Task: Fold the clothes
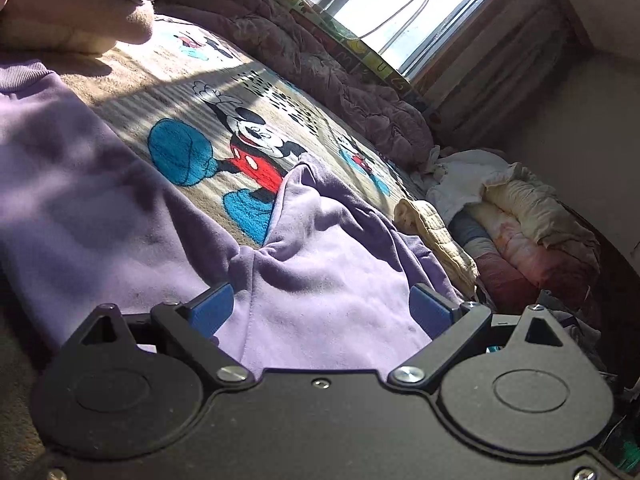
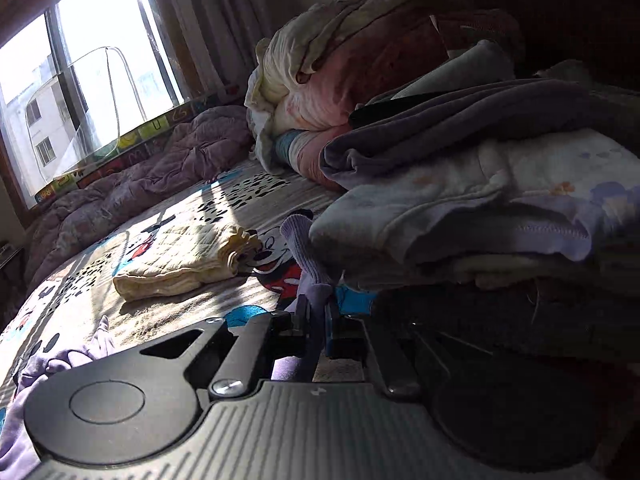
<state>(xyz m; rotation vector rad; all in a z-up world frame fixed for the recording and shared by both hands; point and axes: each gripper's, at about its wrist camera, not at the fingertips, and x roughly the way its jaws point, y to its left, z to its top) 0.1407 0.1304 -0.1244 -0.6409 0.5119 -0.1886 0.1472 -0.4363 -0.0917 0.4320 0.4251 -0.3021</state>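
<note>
On the bed blanket (image 1: 208,92), purple sweatshirt (image 1: 328,280) between spread left tongs (image 1: 322,306).

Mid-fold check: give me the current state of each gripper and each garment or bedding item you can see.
left gripper: open, over the purple sweatshirt
right gripper: shut on a fold of purple cloth
purple sweatshirt: spread on the bed, rumpled, not folded
yellow quilted garment: folded, lying on the blanket
cartoon blanket: spread flat
purple quilt: bunched under the window
clothes stack: piled
</note>
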